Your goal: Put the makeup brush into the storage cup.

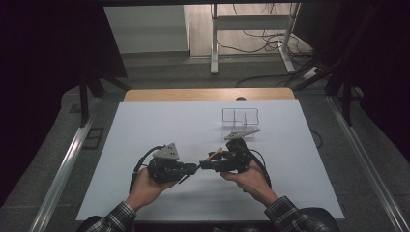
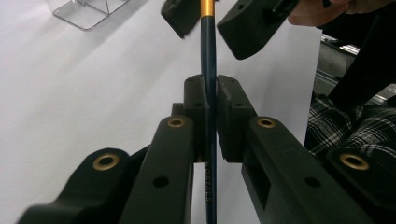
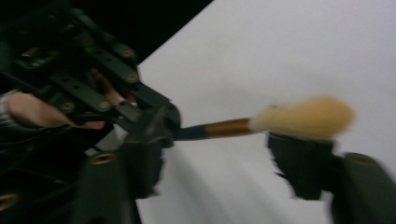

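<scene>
The left tool [image 1: 189, 169], low centre-left in the high view, is clamped on a brush [image 1: 211, 156]; in the left gripper view its own two jaws press on the dark blue handle [image 2: 208, 112], which runs straight up the middle of the frame to a gold ferrule [image 2: 207, 9] at the top edge. The brush hangs above the white desk [image 1: 145, 130], between the two tools, pale bristle end toward the right.

The right tool [image 1: 207, 164], low centre in the high view, faces the left one, the two nearly tip to tip. No earlier frame is there to compare, so of its jaws: they stand half apart, one on each side of the brush head. In the right gripper view the fluffy bristles [image 3: 306, 116] lie just above the right-hand jaw and the ferrule [image 3: 229, 127] crosses the gap; the frame is blurred, so I cannot tell whether a pad touches.

A clear box [image 1: 240, 120] stands on the desk in the upper right, well apart from the hands
</scene>
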A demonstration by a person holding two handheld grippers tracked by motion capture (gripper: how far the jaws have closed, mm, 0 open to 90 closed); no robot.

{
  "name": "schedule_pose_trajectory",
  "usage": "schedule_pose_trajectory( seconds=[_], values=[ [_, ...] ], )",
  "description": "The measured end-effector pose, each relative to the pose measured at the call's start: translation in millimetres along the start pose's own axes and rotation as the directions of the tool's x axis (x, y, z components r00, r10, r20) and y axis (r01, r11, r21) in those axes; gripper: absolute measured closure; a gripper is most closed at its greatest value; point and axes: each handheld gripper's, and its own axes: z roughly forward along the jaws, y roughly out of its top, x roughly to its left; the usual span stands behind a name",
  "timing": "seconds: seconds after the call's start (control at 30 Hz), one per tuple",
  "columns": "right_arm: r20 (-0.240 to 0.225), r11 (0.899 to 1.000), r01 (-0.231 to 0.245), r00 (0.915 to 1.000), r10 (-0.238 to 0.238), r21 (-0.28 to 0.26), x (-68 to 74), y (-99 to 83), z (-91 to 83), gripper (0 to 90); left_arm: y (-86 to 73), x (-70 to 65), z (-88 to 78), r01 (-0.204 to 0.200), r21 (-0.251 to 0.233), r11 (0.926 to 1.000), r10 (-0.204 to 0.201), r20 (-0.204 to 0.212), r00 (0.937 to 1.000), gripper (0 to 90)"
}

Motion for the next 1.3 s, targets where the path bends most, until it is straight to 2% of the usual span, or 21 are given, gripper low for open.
schedule_pose_trajectory(
  seconds=[0.07, 0.1, 0.2, 0.23, 0.3, 0.33, 0.37, 0.43, 0.47, 0.53, 0.6, 0.63, 0.7, 0.73, 0.77, 0.83, 0.87, 0.9, 0.97, 1.17, 1.3],
  values=[
    [-0.01, 1.0, -0.004, 0.9999, 0.004, -0.001, 0.1, 0.1, 0.0, 45.8, 0.0, 0.0, 0.0, -0.001, 0.001, 1.0, 0.001, 0.001, 1.0, 83.4],
    [-0.021, 1.0, -0.004, 0.9998, 0.004, -0.009, 0.2, 0.0, -0.5, 53.4, 0.0, -0.4, 0.2, -0.002, 0.004, 1.0, 0.002, -0.001, 1.0, 83.4],
    [-0.045, 1.0, -0.019, 0.9988, 0.018, -0.016, -0.9, -0.7, -0.7, 63.2, 0.0, 0.0, 0.2, -0.014, 0.015, 0.9998, 0.014, -0.001, 0.9999, 83.4],
    [-0.045, 1.0, -0.019, 0.9988, 0.018, -0.016, -0.9, -0.7, -0.7, 63.2, 0.0, -0.5, 0.6, -0.018, 0.018, 0.9997, 0.018, -0.003, 0.9998, 83.4],
    [-0.07, 0.999, -0.042, 0.9967, 0.041, -0.018, -2.7, -1.4, -0.9, 76.4, 0.1, -1.9, 1.7, -0.017, 0.021, 0.9996, 0.017, -0.01, 0.9998, 83.4],
    [-0.104, 0.998, -0.066, 0.9926, 0.063, -0.024, -4.1, -1.9, -1.0, 81.2, 0.1, -2.2, 2.5, -0.028, 0.029, 0.9992, 0.029, -0.012, 0.9995, 83.3],
    [-0.148, 0.993, -0.111, 0.9832, 0.106, -0.027, -5.9, -2.4, -0.5, 83.6, 0.4, -3.9, 4.4, -0.033, 0.033, 0.9989, 0.033, -0.016, 0.9993, 83.1],
    [-0.141, 0.995, -0.094, 0.986, 0.09, -0.021, -5.0, -2.1, -0.6, 83.7, 0.3, -4.4, 4.7, -0.038, 0.033, 0.9987, 0.039, -0.03, 0.9988, 81.1],
    [-0.141, 0.995, -0.094, 0.986, 0.09, -0.021, -5.0, -2.1, -0.6, 83.7, 0.3, -4.4, 4.7, -0.038, 0.033, 0.9987, 0.039, -0.03, 0.9988, 73.9],
    [-0.113, 0.996, -0.082, 0.9904, 0.079, -0.022, -4.3, -1.5, -2.5, 83.6, 0.3, -2.4, 3.9, -0.034, 0.042, 0.9985, 0.037, -0.06, 0.9975, 55.6],
    [-0.109, 0.996, -0.082, 0.9909, 0.079, -0.023, -4.6, -1.4, -3.1, 83.6, 0.3, -1.2, 3.5, -0.024, 0.046, 0.9987, 0.028, -0.085, 0.996, 38.0],
    [-0.1, 0.997, -0.078, 0.9921, 0.075, -0.027, -4.5, -1.2, -3.9, 83.6, 0.6, 0.0, 4.1, -0.011, 0.051, 0.9986, 0.015, -0.079, 0.9967, 38.0],
    [-0.085, 0.998, -0.059, 0.9948, 0.056, -0.03, -4.1, -0.8, -4.8, 83.6, -0.1, 0.5, 4.3, -0.002, 0.051, 0.9987, 0.007, -0.088, 0.9961, 27.3],
    [-0.071, 0.998, -0.045, 0.9966, 0.043, -0.036, -3.1, -0.5, -6.0, 83.6, -0.5, 0.5, 5.4, 0.005, 0.05, 0.9987, 0.0, -0.091, 0.9958, 16.7],
    [-0.065, 0.999, -0.037, 0.9973, 0.035, -0.034, -2.4, -0.3, -6.6, 83.6, -1.0, 0.1, 6.5, 0.01, 0.055, 0.9984, -0.004, -0.107, 0.9942, 13.7],
    [-0.058, 0.999, -0.029, 0.9979, 0.027, -0.034, -2.0, -0.2, -6.8, 83.6, -1.9, 1.7, 7.9, 0.008, 0.073, 0.9973, 0.0, -0.112, 0.9937, 10.0],
    [-0.043, 1.0, -0.014, 0.999, 0.013, -0.028, -1.4, -0.2, -7.4, 83.6, -2.3, 1.6, 8.9, 0.019, 0.073, 0.9971, -0.01, -0.117, 0.993, 4.8],
    [-0.033, 1.0, -0.009, 0.9994, 0.008, -0.027, -1.1, -0.1, -7.6, 83.6, -3.6, 3.4, 9.5, 0.032, 0.085, 0.9958, -0.023, -0.111, 0.9935, 3.6],
    [-0.013, 1.0, 0.009, 0.9999, -0.01, -0.022, -1.4, 0.1, -8.2, 83.6, -4.8, 3.8, 9.0, 0.022, 0.104, 0.9944, -0.01, -0.115, 0.9933, 0.7],
    [0.016, 0.999, 0.026, 0.9996, -0.025, -0.027, -1.4, 0.8, -11.5, 83.5, -8.2, 5.5, 6.9, 0.033, 0.109, 0.9935, -0.02, -0.118, 0.9929, 0.0],
    [0.033, 0.999, 0.041, 0.9986, -0.04, -0.031, -1.2, 1.0, -12.8, 83.5, -13.7, 6.5, 6.4, 0.016, 0.129, 0.9915, 0.004, -0.155, 0.9878, 0.0]
  ],
)
